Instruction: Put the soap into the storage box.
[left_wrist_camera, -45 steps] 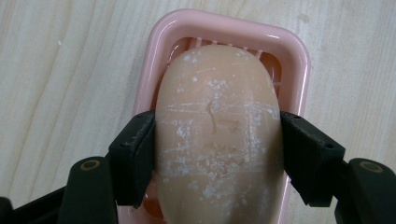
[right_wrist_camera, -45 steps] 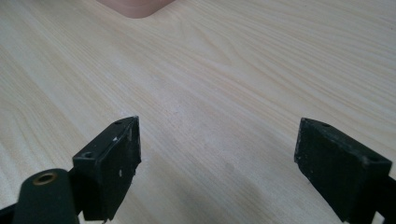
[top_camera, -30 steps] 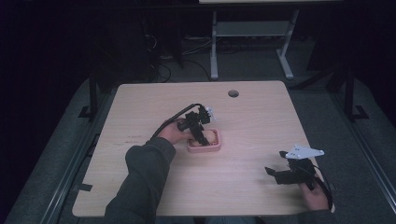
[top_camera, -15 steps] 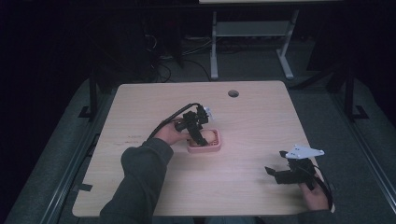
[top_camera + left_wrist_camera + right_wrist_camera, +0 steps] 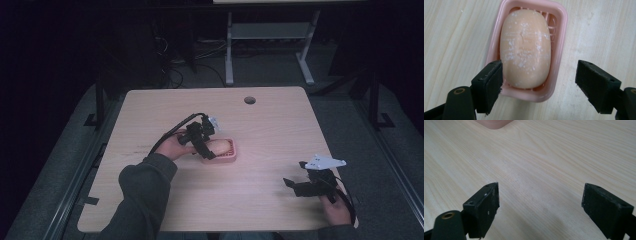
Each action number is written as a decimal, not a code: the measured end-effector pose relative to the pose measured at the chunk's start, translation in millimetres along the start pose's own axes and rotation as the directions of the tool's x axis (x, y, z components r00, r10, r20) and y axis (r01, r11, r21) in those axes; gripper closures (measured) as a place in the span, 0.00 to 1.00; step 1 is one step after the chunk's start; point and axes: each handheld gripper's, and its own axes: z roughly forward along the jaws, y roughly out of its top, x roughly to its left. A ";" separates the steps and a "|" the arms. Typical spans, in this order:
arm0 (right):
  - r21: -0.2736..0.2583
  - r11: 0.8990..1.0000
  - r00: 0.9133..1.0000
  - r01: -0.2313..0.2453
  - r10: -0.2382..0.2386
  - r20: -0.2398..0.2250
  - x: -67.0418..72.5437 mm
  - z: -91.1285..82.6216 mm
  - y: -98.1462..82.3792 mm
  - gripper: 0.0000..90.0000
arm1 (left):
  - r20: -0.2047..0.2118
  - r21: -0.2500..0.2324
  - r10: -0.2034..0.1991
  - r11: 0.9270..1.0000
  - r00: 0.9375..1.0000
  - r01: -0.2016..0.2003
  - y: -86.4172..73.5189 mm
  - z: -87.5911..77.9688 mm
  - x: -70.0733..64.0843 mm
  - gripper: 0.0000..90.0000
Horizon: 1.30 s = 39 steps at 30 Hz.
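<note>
A peach-coloured bar of soap (image 5: 525,47) with white scuffs lies in a pink soap dish (image 5: 559,32) on the wooden table. From above, the dish (image 5: 229,156) and soap (image 5: 221,146) sit near the table's middle. My left gripper (image 5: 540,85) hovers over the dish's near end, open, its jaws wider than the dish and nothing gripped; the high view shows this gripper (image 5: 206,145) at the dish's left end. Near the front right of the table, my right gripper (image 5: 295,186) stands open above bare wood (image 5: 541,205).
The table (image 5: 270,130) has a round cable hole (image 5: 249,100) at the back. A corner of the pink dish (image 5: 494,123) shows at the top of the right gripper view. Dark floor and a desk frame (image 5: 270,35) lie beyond the far edge.
My left gripper has shifted slightly over the dish. The right gripper has stayed where it was.
</note>
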 end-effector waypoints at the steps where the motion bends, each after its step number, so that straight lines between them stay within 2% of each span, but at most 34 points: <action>1: 0.000 1.000 1.000 0.000 0.000 0.001 0.0 0.1 0.1 0.16 | 0.002 0.002 -0.002 1.000 1.000 0.002 -1.5 -0.7 -0.4 0.24; 11: 0.006 1.000 1.000 0.000 0.000 0.004 1.3 1.6 0.5 0.16 | -0.012 -0.026 -0.010 1.000 1.000 0.010 -13.9 -9.5 -8.1 0.24; 15: 0.011 1.000 1.000 0.000 0.000 0.005 1.6 1.6 0.0 0.16 | -0.024 -0.026 0.004 1.000 1.000 -0.005 -15.6 -13.4 -13.7 0.24; 20: 0.007 1.000 1.000 -0.002 0.002 0.010 0.7 0.4 -0.3 0.16 | -0.029 -0.041 0.000 0.999 1.000 -0.001 -19.9 -16.1 -17.3 0.25; 23: 0.009 1.000 1.000 -0.002 0.002 0.011 0.7 0.6 -0.4 0.16 | -0.019 -0.049 -0.007 0.999 1.000 0.006 -24.1 -18.1 -19.9 0.25; 32: 0.015 1.000 1.000 -0.005 0.005 0.014 0.6 0.5 -0.7 0.16 | -0.030 -0.057 0.005 0.998 1.000 -0.006 -28.8 -25.3 -27.8 0.25; 36: 0.015 1.000 1.000 -0.004 0.004 0.016 0.1 0.6 -0.9 0.16 | -0.023 -0.071 -0.004 0.997 1.000 0.002 -33.8 -26.2 -29.7 0.25; 39: 0.016 1.000 1.000 -0.006 0.006 0.017 0.2 0.4 -0.8 0.16 | -0.021 -0.059 -0.009 0.998 1.000 0.007 -38.4 -24.0 -32.0 0.25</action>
